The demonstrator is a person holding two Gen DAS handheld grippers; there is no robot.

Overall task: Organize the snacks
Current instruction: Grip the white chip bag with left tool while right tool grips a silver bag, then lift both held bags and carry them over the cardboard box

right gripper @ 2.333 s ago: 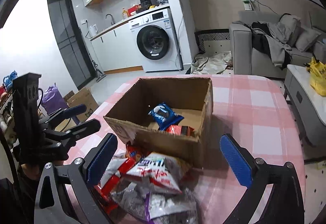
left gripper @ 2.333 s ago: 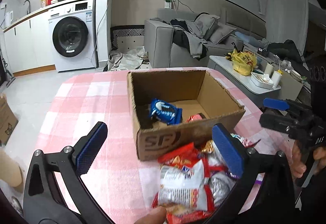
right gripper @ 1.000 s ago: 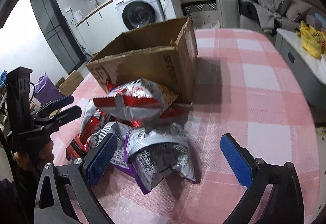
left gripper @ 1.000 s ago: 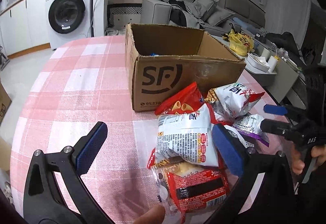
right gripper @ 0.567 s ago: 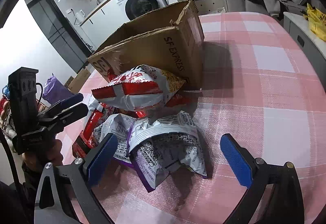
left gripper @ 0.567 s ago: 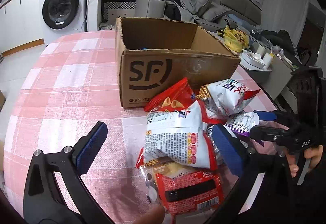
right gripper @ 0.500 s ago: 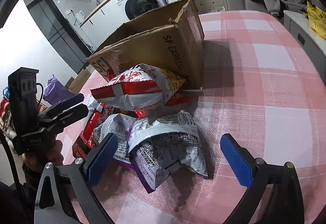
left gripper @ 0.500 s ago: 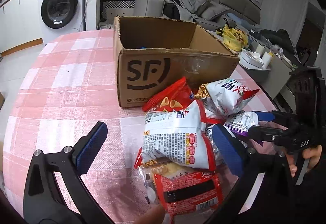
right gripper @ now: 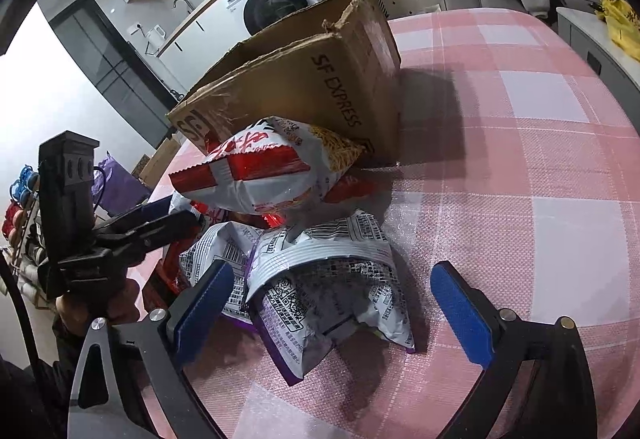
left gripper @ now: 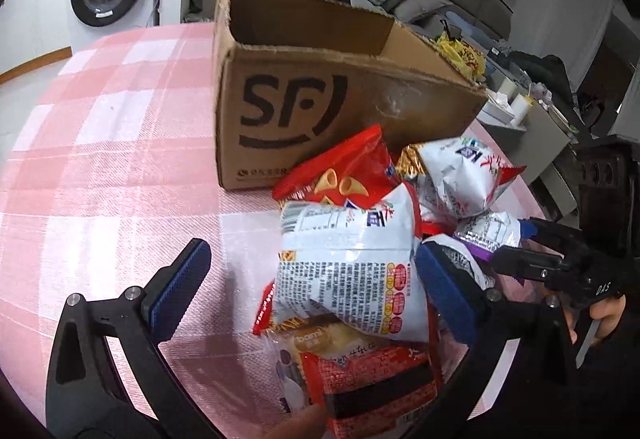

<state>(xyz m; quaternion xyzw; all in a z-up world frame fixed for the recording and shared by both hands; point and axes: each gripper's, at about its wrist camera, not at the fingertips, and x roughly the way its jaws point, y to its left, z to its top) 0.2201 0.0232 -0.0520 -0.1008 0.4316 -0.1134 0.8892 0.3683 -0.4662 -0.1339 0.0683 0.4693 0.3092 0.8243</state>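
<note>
The right claw (right gripper: 332, 315) hangs over the near edge of the snack pile with its jaws wide and starting to close; the purple-edged silver packet (right gripper: 324, 295) lies flat on the table (right gripper: 540, 167) between the 2 blue pads, but neither pad presses on it yet. The left claw (left gripper: 312, 291) is also wide and holds nothing; the white packet with red labels (left gripper: 348, 271) sits between its pads, close to its right one, on top of a red packet (left gripper: 376, 387) nearer to that claw.

The step in hand looks like a pick from the pile, to go into the cardboard box (left gripper: 320, 87) that stands just beyond the pile from both claws, open at the top.

To do it well, the right claw probably needs to drop a little further so the pads meet the packet at its puffed middle, not at its thin sealed edge, which would likely slip out. A second silver packet (right gripper: 216, 259) touches the right claw's left pad side, so closing squarely on 1 packet matters; catching 2 risks dropping 1 on the way. The squeeze should be gentle, since these bags are air-filled and crush easily.

The red and white bag (right gripper: 264, 171) leans against the box ahead of the right claw, so a straight lift upward before moving forward should avoid knocking it. The 2 claws work close together over 1 pile; letting 1 finish before the other closes would keep them from colliding
</note>
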